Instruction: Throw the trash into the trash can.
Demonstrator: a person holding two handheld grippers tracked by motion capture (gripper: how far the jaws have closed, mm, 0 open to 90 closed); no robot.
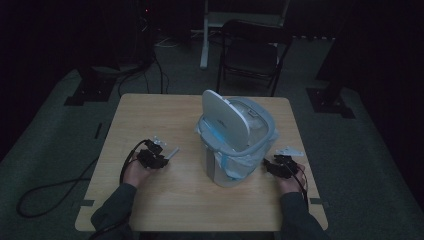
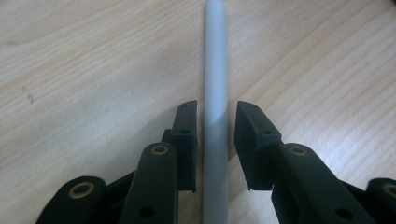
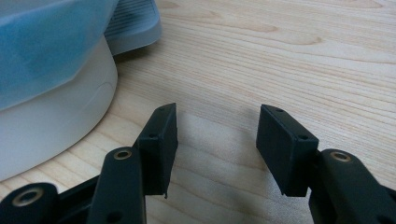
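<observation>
L gripper [image 2: 215, 122] jaws slack around grey rod [image 2: 215, 70], R gripper [image 3: 217, 140] wide, empty by bin [image 1: 235, 145]; rod may roll off-line before re-grip.

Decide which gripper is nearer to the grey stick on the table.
Left. The left gripper has the grey stick between its jaws; the right gripper sits beyond the bin.
</observation>
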